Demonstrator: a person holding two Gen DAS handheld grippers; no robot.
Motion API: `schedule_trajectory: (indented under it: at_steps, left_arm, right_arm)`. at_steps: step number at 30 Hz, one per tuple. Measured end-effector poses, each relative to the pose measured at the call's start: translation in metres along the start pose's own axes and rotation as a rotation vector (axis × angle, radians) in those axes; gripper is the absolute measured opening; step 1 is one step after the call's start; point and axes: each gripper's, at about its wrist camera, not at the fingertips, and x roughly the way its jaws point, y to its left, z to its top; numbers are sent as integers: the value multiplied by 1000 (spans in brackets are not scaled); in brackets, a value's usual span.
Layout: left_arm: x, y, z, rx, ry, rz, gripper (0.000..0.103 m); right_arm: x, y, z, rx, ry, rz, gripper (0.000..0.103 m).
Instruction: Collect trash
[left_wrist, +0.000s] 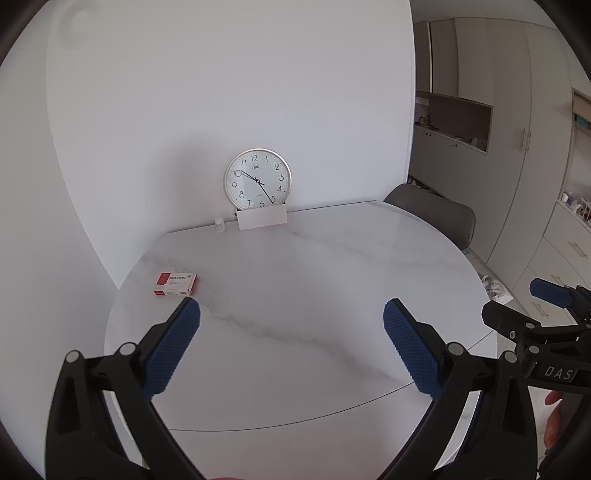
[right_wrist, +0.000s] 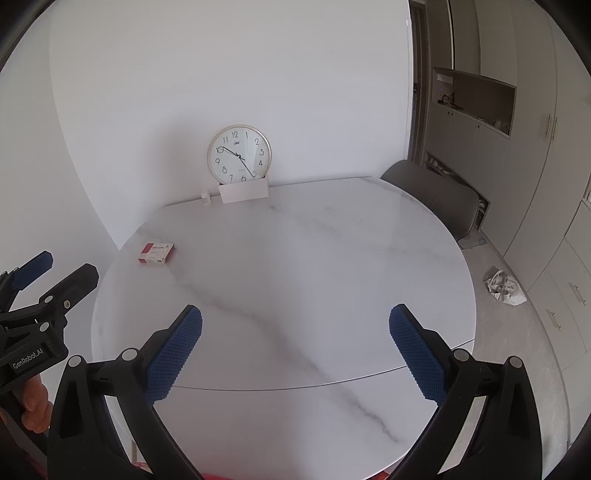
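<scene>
Round white marble table (left_wrist: 295, 288) bearing a red-and-white box (left_wrist: 176, 284), propped clock (left_wrist: 257, 179), white card (left_wrist: 262, 218), small bottle (left_wrist: 219, 224).

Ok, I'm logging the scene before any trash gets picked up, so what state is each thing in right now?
Left gripper: open, empty, above the table.
Right gripper: open, empty, above the table.
Red and white box: closed, lying flat near the table's left edge.
Clock: upright against the wall.
White card: standing in front of the clock.
Small bottle: upright by the wall.
White bag: crumpled on the floor.
Table: otherwise bare.
</scene>
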Motion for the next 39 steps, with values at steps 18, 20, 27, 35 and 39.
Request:
schedule_trajectory:
  at_steps: [18,20,27,35,39]
  left_arm:
    - [-3,-4,-6,2,7,-5,95]
    - [-3,-4,-6,4,8,-5,95]
    - [-4,-4,-6,1,7,-6,95]
    - [-4,-6,-6,4,7,-4,95]
    - [-4,-7,-7,4,6,-6,95]
  right_arm:
    - [5,1,1,2,6,4,101]
    - [4,1,1,3,5,3,101]
    - [4,3,-1,4,6,0,101]
    - [3,3,-4,16,6,2,101]
    - [2,3,-4,16,5,-1,101]
